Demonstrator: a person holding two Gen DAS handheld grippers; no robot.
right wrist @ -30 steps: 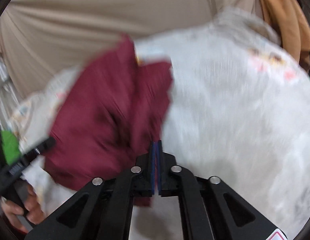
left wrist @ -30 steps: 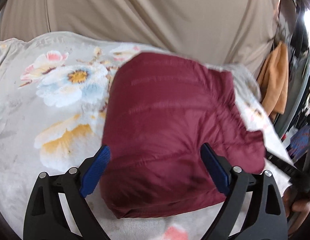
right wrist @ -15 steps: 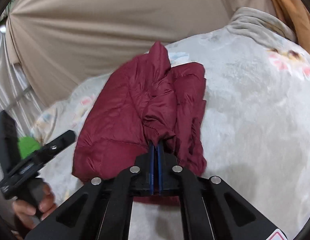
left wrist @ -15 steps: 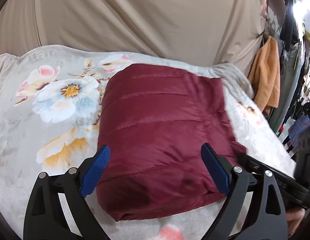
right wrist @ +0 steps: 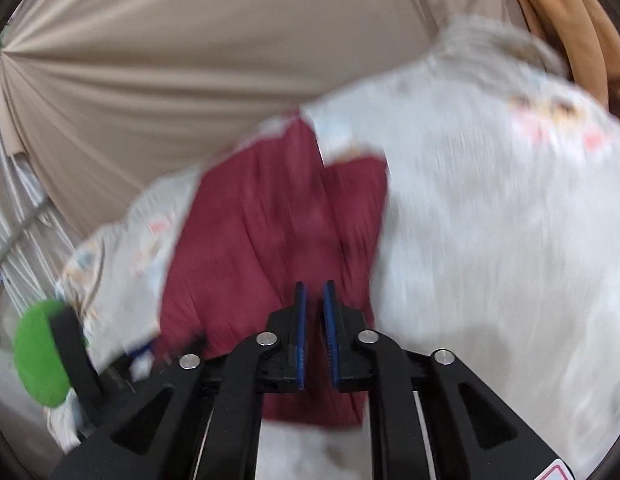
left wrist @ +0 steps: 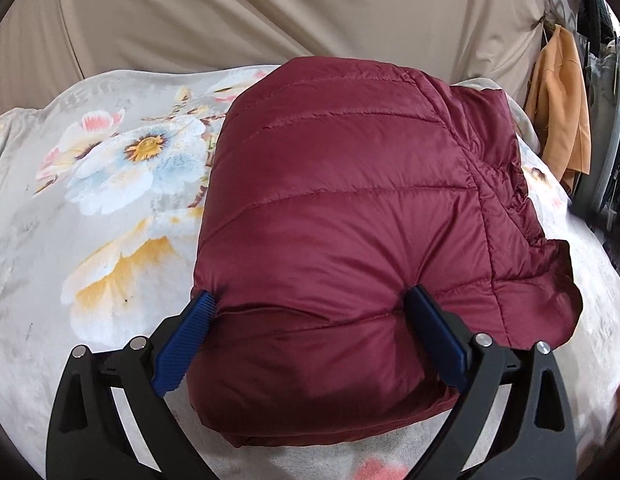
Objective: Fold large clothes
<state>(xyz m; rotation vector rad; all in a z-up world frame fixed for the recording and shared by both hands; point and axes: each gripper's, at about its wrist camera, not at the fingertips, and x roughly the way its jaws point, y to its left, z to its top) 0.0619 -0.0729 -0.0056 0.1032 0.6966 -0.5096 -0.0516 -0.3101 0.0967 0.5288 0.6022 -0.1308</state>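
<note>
1. Left wrist view: the jacket (left wrist: 349, 220), a dark red quilted one, lies folded into a thick block on the flowered blanket (left wrist: 110, 168) of the bed, with a frilled edge loose at its right side. The left gripper (left wrist: 310, 320) has its fingers (left wrist: 433, 332) wide apart and opening; both press into the near end of the bundle, denting the padding, with the fold between them. An orange garment (left wrist: 557, 100) hangs at the far right.

2. Right wrist view: blurred. The right gripper (right wrist: 313, 308) hangs over the near right part of the jacket (right wrist: 270, 232), its fingers (right wrist: 300, 320) slightly apart and opening, with nothing between them as far as I can tell.

3. Step, as I judge it: the folding looks nearly done, with the left pressing the bundle flat. Next, tuck or smooth the loose frilled edge, gripping thin cloth only so the block does not unfold.
</note>
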